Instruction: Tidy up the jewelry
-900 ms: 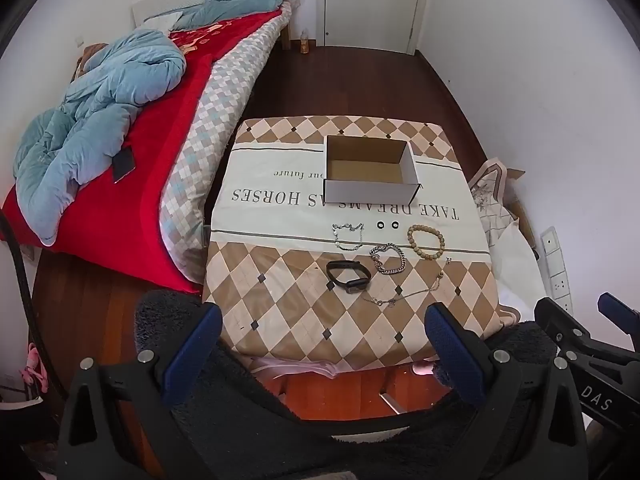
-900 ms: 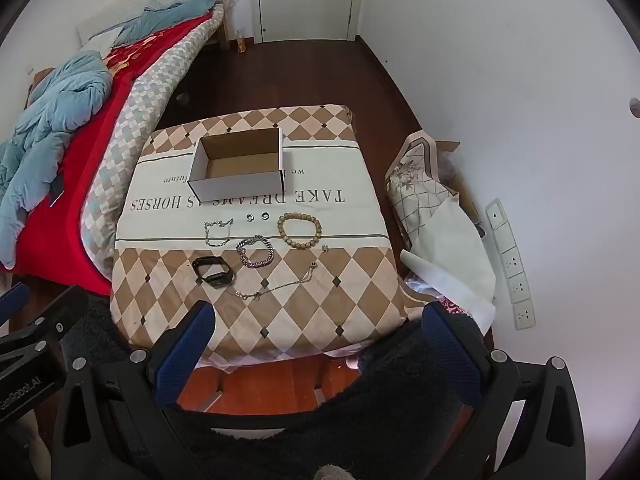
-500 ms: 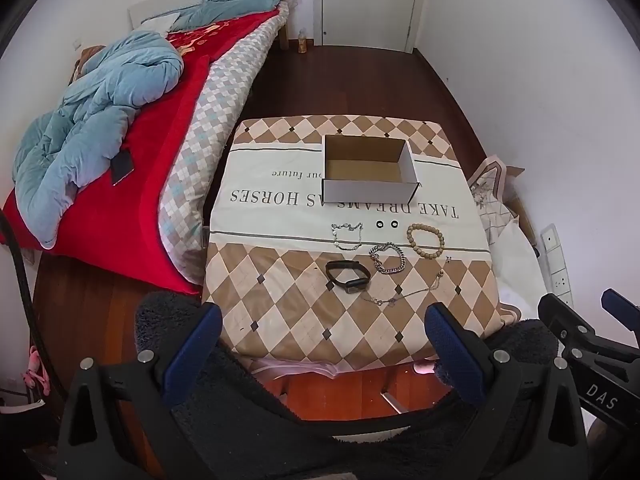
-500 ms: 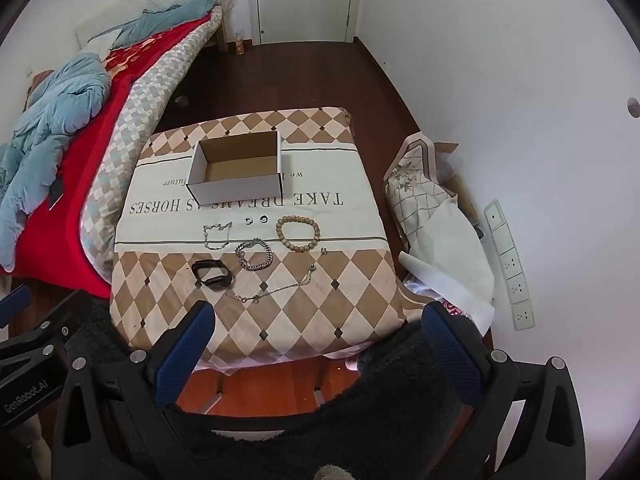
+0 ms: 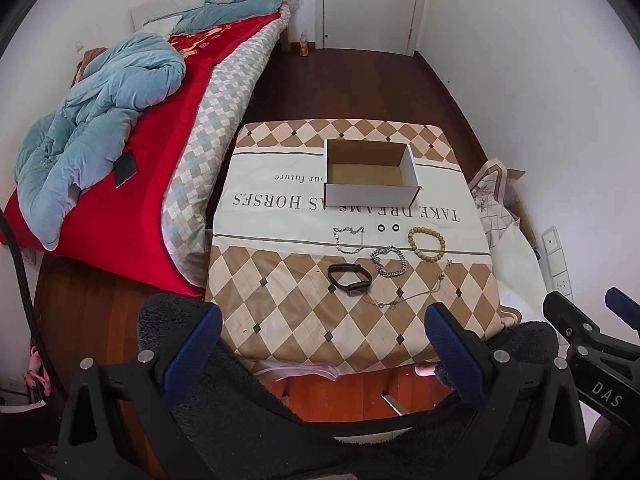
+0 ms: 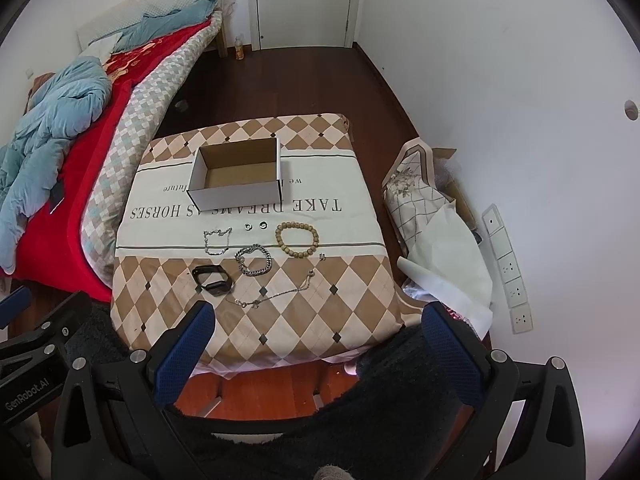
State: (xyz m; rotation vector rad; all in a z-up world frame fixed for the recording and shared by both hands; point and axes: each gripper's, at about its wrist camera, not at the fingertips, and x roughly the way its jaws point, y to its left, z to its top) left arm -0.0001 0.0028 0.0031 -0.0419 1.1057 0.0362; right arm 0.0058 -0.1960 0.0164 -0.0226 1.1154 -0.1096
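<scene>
Left gripper [image 5: 322, 344]: jaws wide apart, nothing between them, held above the near edge of the table.
Right gripper [image 6: 318, 342]: jaws wide apart as well, holding nothing, beside the left one.
Table [image 5: 280, 320]: covered by a diamond-patterned cloth with a cream band of printed words.
Thin chain [image 5: 404, 296]: nearest piece, stretched out across the brown diamonds.
Black band [image 5: 349, 278]: just left of the chain, flat on the cloth.
Silver link bracelet [image 5: 388, 261]: right of the black band, coiled in a loose loop.
Bead bracelet [image 5: 426, 239]: right of the link bracelet, on the edge of the cream band.
Small silver chain [image 5: 349, 235]: left of the two rings.
Two rings [image 5: 388, 227]: side by side, just in front of the box.
Box [image 5: 370, 200]: open cardboard, white outside; its brown inside shows nothing in it; all the jewelry lies outside it.
Bed [image 5: 132, 160]: left of the table, red cover, blue quilt.
</scene>
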